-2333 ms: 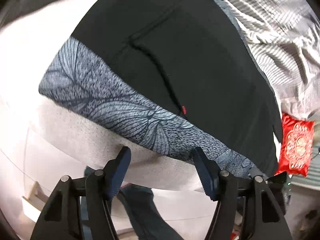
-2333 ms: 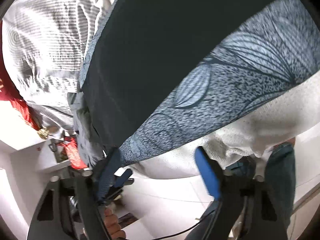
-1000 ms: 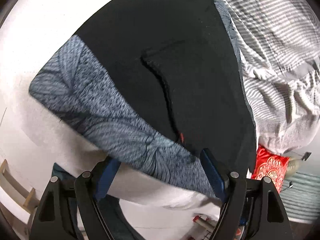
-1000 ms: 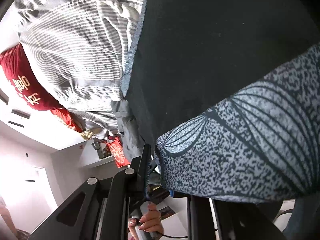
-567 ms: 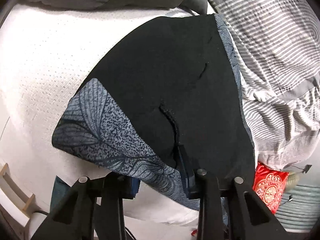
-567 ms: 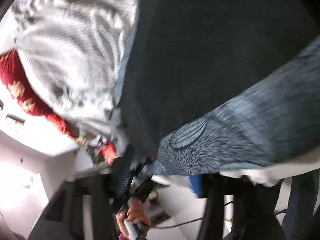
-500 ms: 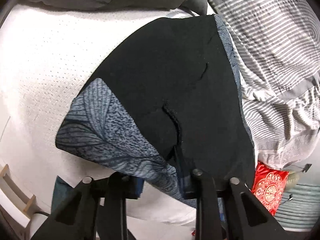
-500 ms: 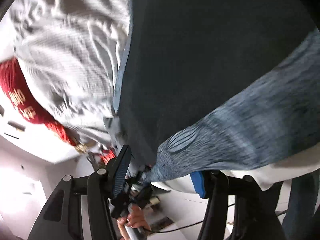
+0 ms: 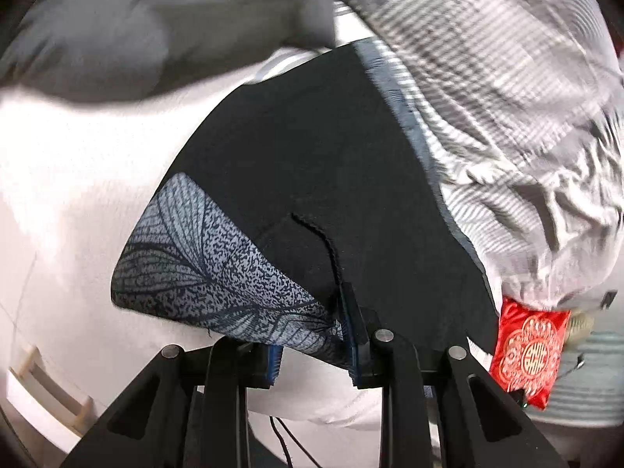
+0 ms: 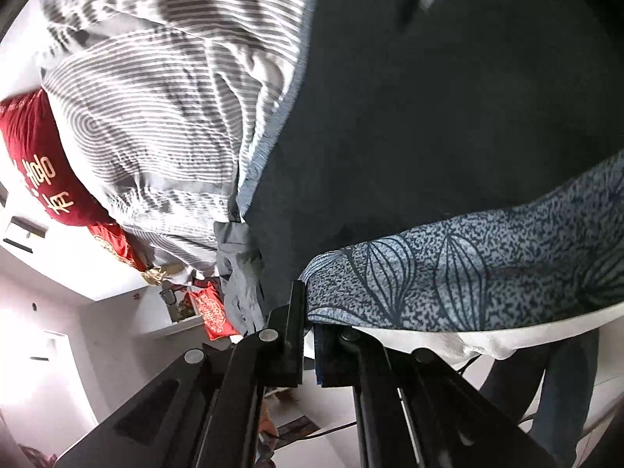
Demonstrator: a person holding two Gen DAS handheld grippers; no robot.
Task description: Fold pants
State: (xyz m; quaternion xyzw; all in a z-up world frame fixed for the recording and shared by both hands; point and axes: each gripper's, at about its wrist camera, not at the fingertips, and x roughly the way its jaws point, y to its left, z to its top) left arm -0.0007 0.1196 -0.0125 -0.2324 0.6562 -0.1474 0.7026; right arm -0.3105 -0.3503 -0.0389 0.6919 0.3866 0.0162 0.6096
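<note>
Pants hem pinched in left tool and right tool, spreading away ahead.

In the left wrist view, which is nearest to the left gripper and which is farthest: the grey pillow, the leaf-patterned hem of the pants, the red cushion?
1. Leaf-patterned hem of the pants: between the fingers of the left gripper.
2. Red cushion: lower right, beside the bed's edge.
3. Grey pillow: top left, at the far end of the white bed.

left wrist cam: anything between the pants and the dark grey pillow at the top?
Only bare white bed sheet separates the pants from the grey pillow; nothing else lies there. It shows in the left wrist view only.
</note>
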